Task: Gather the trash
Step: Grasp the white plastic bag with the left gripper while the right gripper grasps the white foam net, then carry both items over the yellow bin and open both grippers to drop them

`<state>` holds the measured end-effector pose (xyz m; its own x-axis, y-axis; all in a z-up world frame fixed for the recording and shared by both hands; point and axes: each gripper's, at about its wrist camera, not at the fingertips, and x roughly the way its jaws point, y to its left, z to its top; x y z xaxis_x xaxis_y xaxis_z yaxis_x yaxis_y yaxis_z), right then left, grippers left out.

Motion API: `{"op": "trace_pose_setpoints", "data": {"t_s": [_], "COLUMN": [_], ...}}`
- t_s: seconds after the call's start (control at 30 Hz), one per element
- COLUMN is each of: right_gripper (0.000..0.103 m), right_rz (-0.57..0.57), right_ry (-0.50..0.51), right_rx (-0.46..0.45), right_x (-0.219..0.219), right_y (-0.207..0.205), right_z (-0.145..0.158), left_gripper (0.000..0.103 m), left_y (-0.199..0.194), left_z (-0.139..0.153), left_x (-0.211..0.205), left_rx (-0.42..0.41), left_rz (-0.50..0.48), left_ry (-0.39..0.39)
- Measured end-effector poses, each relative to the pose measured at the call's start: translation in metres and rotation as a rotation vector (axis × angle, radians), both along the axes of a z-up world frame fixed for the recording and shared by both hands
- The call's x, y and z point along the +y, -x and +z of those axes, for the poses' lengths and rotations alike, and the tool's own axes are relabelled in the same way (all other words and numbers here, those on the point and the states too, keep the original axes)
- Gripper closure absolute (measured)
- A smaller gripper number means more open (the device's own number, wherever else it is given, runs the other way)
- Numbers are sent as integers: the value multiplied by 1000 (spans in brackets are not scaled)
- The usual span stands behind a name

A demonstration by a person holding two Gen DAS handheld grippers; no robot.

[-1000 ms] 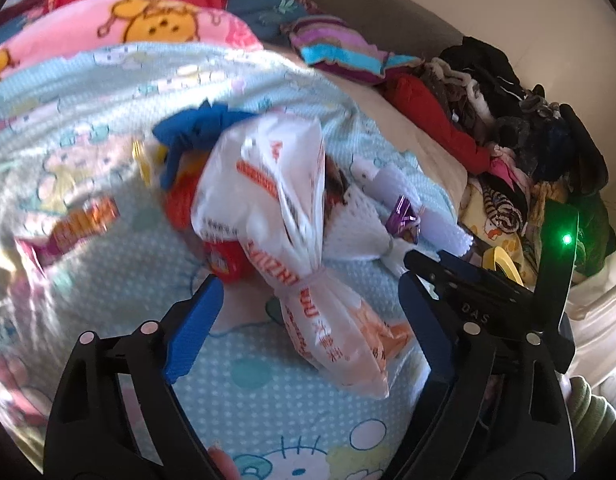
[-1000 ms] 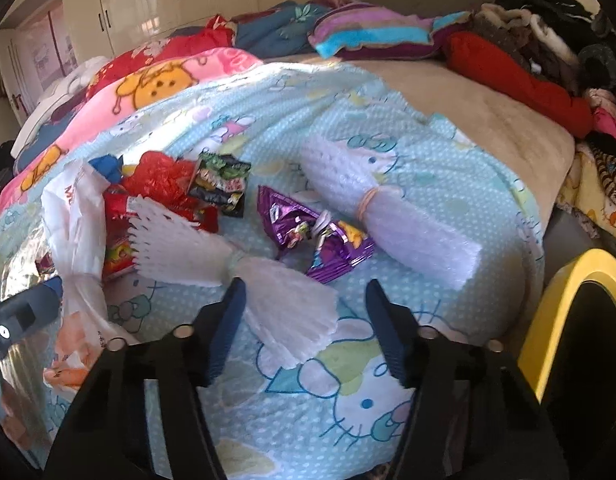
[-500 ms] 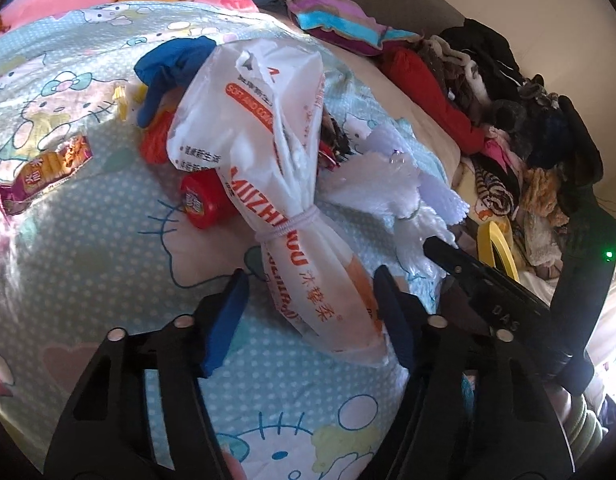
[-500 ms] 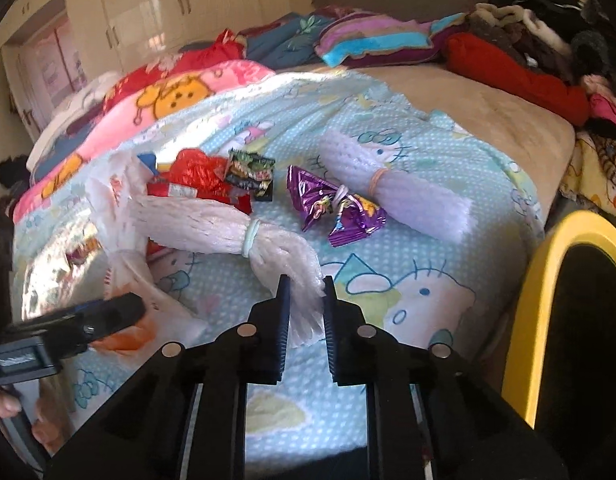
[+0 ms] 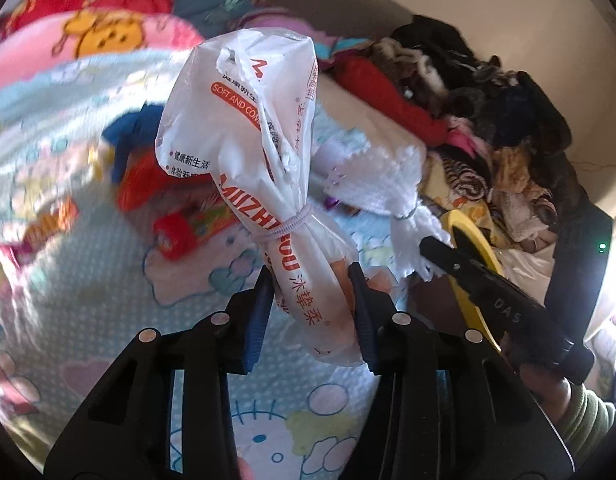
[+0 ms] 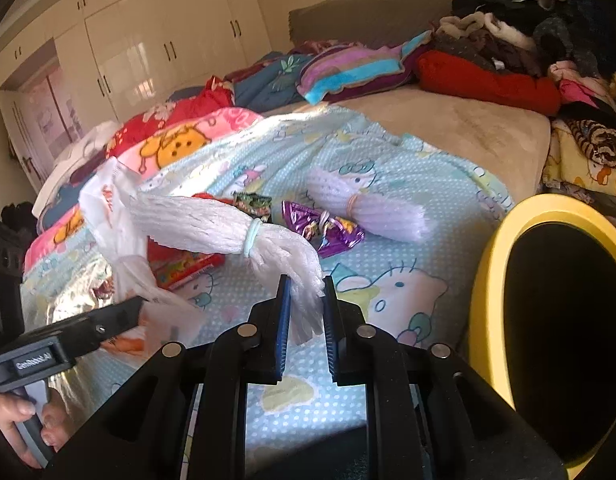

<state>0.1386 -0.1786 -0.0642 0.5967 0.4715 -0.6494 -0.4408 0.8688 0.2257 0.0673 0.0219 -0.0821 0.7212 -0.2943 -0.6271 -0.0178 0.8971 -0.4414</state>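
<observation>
Gripping was the step in hand: two pieces of trash were being taken up at once from the cartoon-print blanket (image 6: 408, 208). The left gripper (image 5: 312, 284) had its jaws closing on the lower end of the white plastic bag (image 5: 264, 152), tied at its waist with an elastic band; the blue pads pressed on it from both sides and the bag stood up between them, seemingly clear of the bed. The right gripper (image 6: 304, 300) was clenched on the frayed end of a white foam net sleeve (image 6: 228, 228), banded in the middle, whose far end stretched out over the red wrapper (image 6: 184, 268). Both grippers pointed forward and somewhat downward, side by side. The yellow-rimmed bin (image 6: 548, 320) stood just beside the bed at the right gripper's side, so the next move, as I judged it, called for carrying both pieces over its dark mouth before letting go. A second foam sleeve (image 6: 368, 208) and a purple wrapper (image 6: 324, 228) lay on the blanket, not yet collected.
</observation>
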Motion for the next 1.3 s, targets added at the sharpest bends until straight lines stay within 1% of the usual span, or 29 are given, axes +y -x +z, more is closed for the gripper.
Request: {"op": "trace_pose_setpoints", "data": {"t_s": [0.13,0.27,0.7,0.93,1.3], "right_gripper": [88,88,88,88,88], "right_rz": [-36,-81,-208,-285,-420], "right_ry": [-25,-50,-104,-118,-135], "right_rx": [-22,-38,-39,-43,-37], "right_x": [-14,-32,-83,-116,-169], "right_y": [3,4,8,10,10], "right_z": [10,20,34,38,37], "left_gripper": [73,73,73,73,73], "left_y": [2,-3,-14,-17,-28], "left_z": [13,25,48,53,58], "left_x": [-7,-18,-60,-83,-124], "left_rx": [-46,-80,-138,-159,-171], "left_rz": [-14,-38,-131,-183,-268], "left_ry": [-32,-48,-60,-69,-71]}}
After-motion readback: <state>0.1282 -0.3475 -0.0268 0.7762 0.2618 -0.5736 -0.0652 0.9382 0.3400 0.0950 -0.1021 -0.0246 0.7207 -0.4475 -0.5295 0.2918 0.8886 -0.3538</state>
